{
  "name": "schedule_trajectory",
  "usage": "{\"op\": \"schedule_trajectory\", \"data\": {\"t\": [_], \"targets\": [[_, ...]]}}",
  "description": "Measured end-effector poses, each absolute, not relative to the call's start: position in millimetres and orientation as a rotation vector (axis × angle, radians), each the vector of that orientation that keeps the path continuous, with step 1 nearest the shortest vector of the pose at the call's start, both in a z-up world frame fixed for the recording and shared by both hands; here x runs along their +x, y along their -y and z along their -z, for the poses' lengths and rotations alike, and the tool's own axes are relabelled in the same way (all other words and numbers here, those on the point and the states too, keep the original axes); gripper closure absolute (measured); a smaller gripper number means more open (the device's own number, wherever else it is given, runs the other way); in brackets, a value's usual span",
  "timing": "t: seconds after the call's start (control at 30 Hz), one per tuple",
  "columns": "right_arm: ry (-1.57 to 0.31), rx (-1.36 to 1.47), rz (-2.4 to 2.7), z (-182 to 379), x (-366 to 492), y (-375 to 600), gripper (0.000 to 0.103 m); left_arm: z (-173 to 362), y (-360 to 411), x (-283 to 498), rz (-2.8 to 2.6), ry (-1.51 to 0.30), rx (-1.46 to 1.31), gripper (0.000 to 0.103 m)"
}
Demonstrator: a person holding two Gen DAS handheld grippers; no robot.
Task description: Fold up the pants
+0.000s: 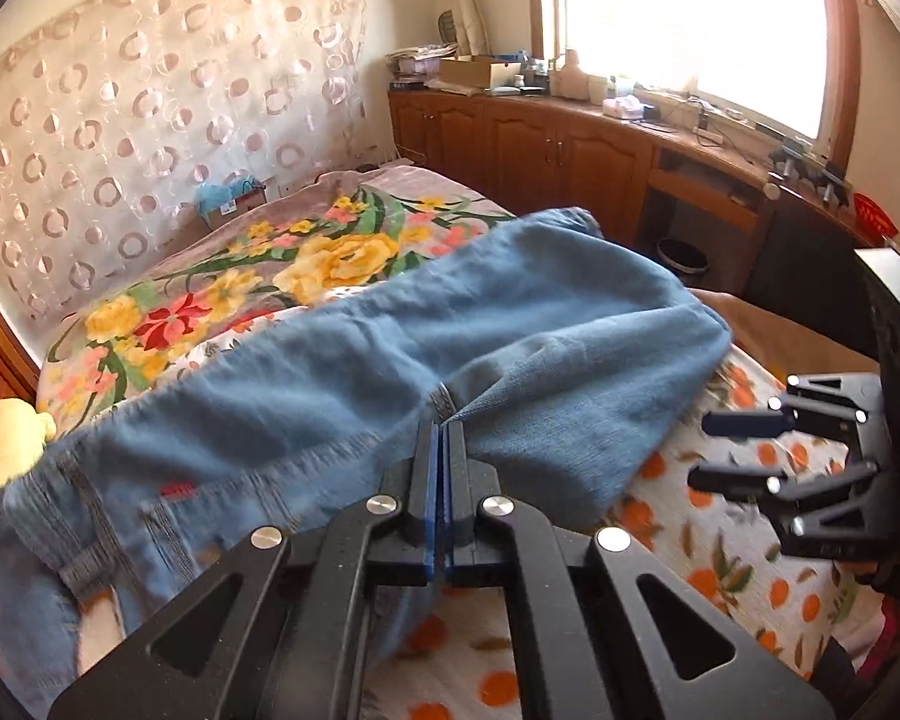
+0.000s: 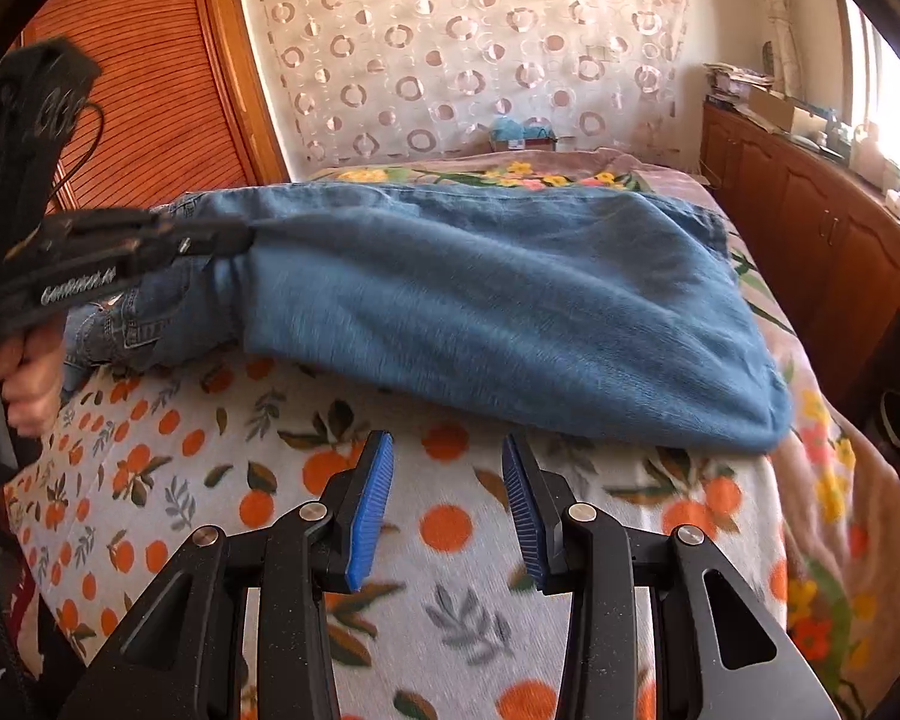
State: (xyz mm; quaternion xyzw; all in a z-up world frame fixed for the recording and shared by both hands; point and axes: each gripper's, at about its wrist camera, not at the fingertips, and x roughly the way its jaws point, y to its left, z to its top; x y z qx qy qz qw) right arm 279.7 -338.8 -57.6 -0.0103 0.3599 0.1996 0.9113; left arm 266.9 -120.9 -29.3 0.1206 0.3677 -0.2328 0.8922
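Observation:
Blue denim pants (image 1: 390, 354) lie across the bed, legs doubled over each other, waistband and belt loops at the left. My left gripper (image 1: 441, 429) is shut on the pants at the crotch seam. In the right wrist view the pants (image 2: 498, 306) stretch across the bed and the left gripper (image 2: 234, 240) pinches them at the left. My right gripper (image 2: 447, 450) is open and empty, hovering over the orange-print blanket just short of the pants' near edge. It also shows in the left wrist view (image 1: 705, 450) at the right, jaws apart.
The bed carries an orange-print blanket (image 2: 450, 540) and a floral cover (image 1: 306, 264). A yellow plush toy (image 1: 6, 438) lies at the left edge. Wooden cabinets (image 1: 540, 144) run under the window, with a waste bin (image 1: 681, 258) beside the bed. A wooden wardrobe (image 2: 150, 90) stands left.

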Motion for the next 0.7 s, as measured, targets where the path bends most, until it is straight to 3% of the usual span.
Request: {"op": "schedule_trajectory", "data": {"t": [0.4,0.57,0.7], "targets": [[-0.766,-0.058,-0.562,47.7,343.0,296.6,0.064,45.1,106.9,324.6,0.518,-0.833,0.200,0.101],[-0.750,-0.046,-0.621,45.4,363.0,285.4,0.064,45.6,86.7,316.1,0.579,-0.839,0.139,0.090],[-0.720,-0.054,-0.626,43.1,373.3,281.5,0.076,41.9,60.9,290.6,0.501,-0.815,0.150,0.089]]}}
